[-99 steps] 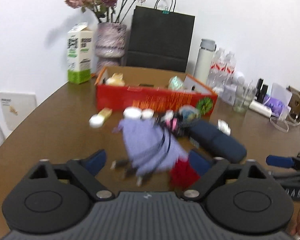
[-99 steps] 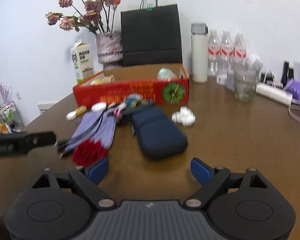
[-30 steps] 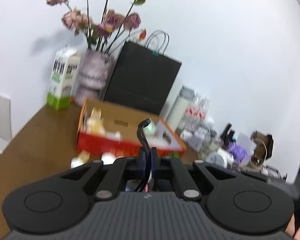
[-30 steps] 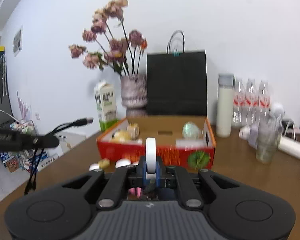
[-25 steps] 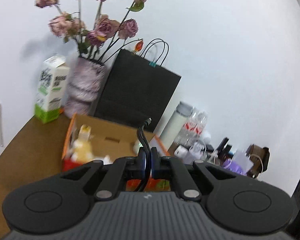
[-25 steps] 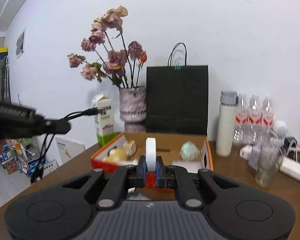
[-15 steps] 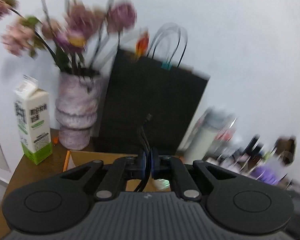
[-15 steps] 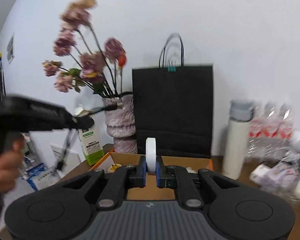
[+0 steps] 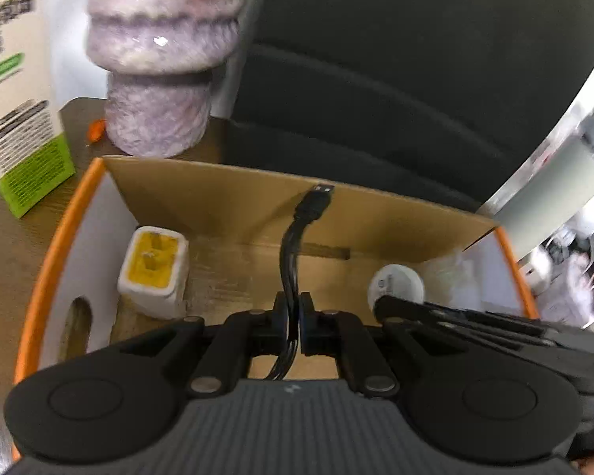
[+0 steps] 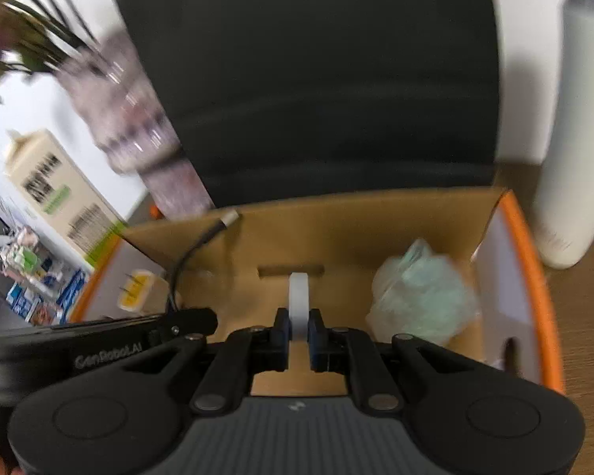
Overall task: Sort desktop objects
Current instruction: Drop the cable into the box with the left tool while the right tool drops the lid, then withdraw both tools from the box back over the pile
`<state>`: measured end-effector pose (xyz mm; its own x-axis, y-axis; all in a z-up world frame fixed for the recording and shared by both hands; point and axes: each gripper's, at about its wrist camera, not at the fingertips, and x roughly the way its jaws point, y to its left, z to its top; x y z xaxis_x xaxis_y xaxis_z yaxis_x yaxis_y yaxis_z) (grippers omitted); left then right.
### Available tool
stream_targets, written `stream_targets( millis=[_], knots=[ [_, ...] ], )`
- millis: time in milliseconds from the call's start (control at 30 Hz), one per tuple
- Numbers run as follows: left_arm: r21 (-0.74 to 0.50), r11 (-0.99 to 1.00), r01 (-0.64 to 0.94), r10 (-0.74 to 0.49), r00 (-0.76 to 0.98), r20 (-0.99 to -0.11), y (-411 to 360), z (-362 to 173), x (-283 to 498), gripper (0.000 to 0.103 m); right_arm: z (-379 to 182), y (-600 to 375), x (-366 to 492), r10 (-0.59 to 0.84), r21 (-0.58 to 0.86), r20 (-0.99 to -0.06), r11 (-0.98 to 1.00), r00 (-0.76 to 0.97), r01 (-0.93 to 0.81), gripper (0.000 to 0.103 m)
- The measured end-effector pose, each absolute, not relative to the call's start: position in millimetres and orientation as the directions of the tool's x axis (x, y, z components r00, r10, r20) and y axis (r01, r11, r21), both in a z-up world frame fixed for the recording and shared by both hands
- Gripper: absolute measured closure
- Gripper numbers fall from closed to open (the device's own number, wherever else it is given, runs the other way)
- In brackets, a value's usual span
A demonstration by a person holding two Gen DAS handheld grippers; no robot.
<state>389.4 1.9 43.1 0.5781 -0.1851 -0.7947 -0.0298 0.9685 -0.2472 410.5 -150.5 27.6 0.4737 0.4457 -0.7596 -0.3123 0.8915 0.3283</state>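
Observation:
My left gripper [image 9: 293, 316] is shut on a black USB cable [image 9: 293, 253], whose plug [image 9: 320, 194] sticks up over the open cardboard box [image 9: 39, 273]. My right gripper [image 10: 298, 328] is shut on a white round disc [image 10: 298, 297], held edge-on above the box floor [image 10: 336, 277]. Both grippers point down into the box, side by side. In the left wrist view the disc [image 9: 396, 285] shows at the tip of the right gripper [image 9: 392, 303]. In the right wrist view the left gripper [image 10: 202, 318] and its cable [image 10: 196, 247] show at the left.
Inside the box lie a white and yellow plug adapter [image 9: 153, 273] at the left and a pale green crumpled bag [image 10: 421, 297] at the right. Behind the box stand a purple vase [image 9: 158, 79], a milk carton [image 9: 16, 99], a black paper bag [image 10: 297, 79] and a white bottle [image 10: 566, 158].
Both grippers have moved forward and tipped down: the wall, flowers and bag filled the views before, now the inside of the box does. Each grip is unchanged.

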Motion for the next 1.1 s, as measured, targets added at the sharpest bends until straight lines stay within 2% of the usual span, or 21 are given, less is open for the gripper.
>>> stream_targets(
  millis=[67,167,233,267,300,367,433,633,733,1033,1100],
  knots=[
    [-0.225,0.972,-0.072,-0.148,0.556,-0.818,3,39,398,0.095,17,-143,419,0.399,0.29,-0.796,0.911,0.455,-0.292,0.095],
    [-0.265,0.96,-0.091,-0.171,0.561,-0.81,10,39,402,0.09,9,-139,424,0.365,0.262,-0.819,0.924,0.443,-0.277,0.095],
    [-0.259,0.963,-0.078,-0.172,0.563,-0.809,11,43,401,0.067,9,-139,426,0.366,0.268,-0.824,0.925,0.433,-0.271,0.093],
    [-0.255,0.964,-0.077,-0.17,0.559,-0.812,11,45,400,0.048,9,-139,427,0.369,0.278,-0.828,0.924,0.422,-0.263,0.087],
    [-0.25,0.965,-0.082,-0.163,0.562,-0.811,13,49,397,0.047,11,-140,429,0.372,0.285,-0.833,0.923,0.41,-0.258,0.082],
    [-0.258,0.964,-0.063,-0.179,0.562,-0.808,16,60,395,0.047,17,-142,428,0.342,0.266,-0.844,0.936,0.412,-0.232,0.065],
    [-0.265,0.961,-0.075,-0.177,0.57,-0.802,23,74,388,0.043,27,-145,423,0.319,0.247,-0.847,0.944,0.426,-0.218,0.058],
    [-0.237,0.967,-0.092,-0.139,0.589,-0.796,32,118,367,0.03,71,-159,402,0.323,0.242,-0.824,0.944,0.467,-0.225,0.057],
    [-0.207,0.975,-0.079,-0.119,0.6,-0.791,35,136,348,0.02,97,-172,384,0.319,0.229,-0.808,0.945,0.496,-0.235,0.055],
    [-0.15,0.986,-0.078,-0.074,0.597,-0.799,41,161,284,0.012,150,-206,316,0.251,0.131,-0.77,0.962,0.587,-0.24,0.031],
    [-0.137,0.989,-0.053,-0.077,0.609,-0.789,39,169,267,0.003,154,-209,301,0.244,0.116,-0.759,0.963,0.604,-0.243,0.029]
  ],
)
